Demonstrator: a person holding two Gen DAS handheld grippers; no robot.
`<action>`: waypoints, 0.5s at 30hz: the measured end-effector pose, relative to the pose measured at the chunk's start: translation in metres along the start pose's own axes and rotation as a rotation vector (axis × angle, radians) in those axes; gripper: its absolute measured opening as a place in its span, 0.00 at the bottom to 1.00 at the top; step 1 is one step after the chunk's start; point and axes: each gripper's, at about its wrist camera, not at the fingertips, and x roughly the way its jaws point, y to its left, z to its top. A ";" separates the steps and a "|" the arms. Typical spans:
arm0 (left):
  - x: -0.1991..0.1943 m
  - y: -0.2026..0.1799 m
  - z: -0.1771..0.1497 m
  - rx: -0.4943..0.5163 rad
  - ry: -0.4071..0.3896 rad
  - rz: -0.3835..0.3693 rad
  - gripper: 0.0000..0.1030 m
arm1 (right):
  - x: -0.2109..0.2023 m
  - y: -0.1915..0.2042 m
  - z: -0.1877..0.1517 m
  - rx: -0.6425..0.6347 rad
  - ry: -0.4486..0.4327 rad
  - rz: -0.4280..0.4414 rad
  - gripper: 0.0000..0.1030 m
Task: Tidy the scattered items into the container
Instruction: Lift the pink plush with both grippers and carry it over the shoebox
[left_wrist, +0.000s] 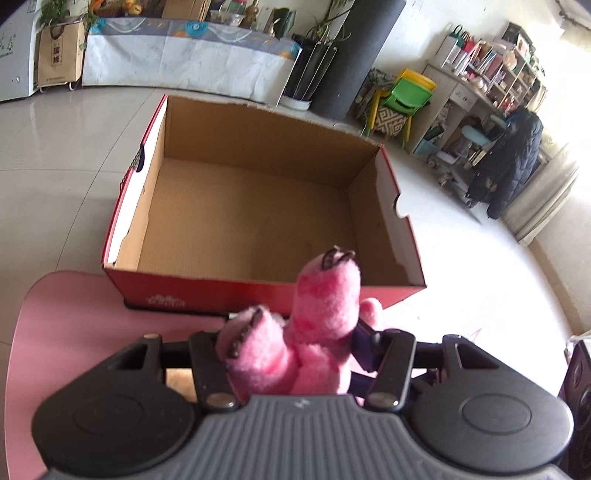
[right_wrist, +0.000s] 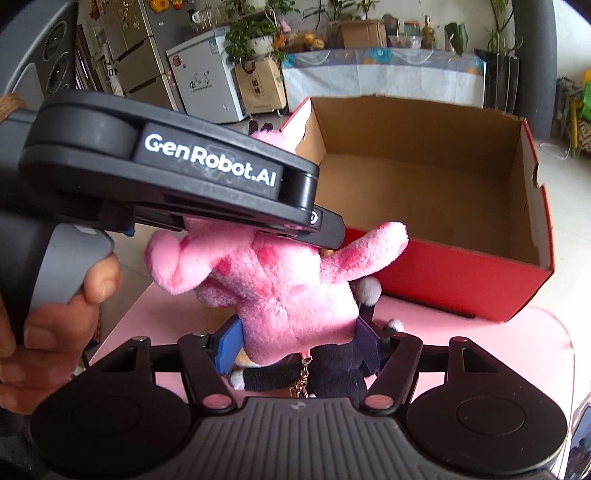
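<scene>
The left gripper (left_wrist: 295, 354) is clamped on a pink plush toy (left_wrist: 317, 317), its legs sticking up between the fingers; the right gripper (right_wrist: 299, 343) grips the same toy's lower body between blue pads (right_wrist: 229, 343), a dark plush (right_wrist: 332, 373) lying beneath it; a hand (right_wrist: 55, 314) holds the left gripper's handle; the open red cardboard box (left_wrist: 258, 291) sits at the pink table's (left_wrist: 74, 332) far edge, just beyond the toy.

black plush (right_wrist: 303, 380) mostly hidden under pink plush (right_wrist: 291, 295) — left tool (right_wrist: 325, 225) covers its head
</scene>
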 end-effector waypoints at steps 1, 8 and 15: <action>-0.001 -0.001 0.002 0.000 -0.010 -0.006 0.52 | -0.002 0.001 0.002 -0.002 -0.012 -0.007 0.64; -0.008 -0.002 0.014 -0.021 -0.061 -0.046 0.52 | -0.011 0.004 0.011 -0.020 -0.074 -0.058 0.64; -0.012 -0.002 0.033 -0.047 -0.115 -0.078 0.52 | -0.025 -0.001 0.030 -0.043 -0.122 -0.096 0.64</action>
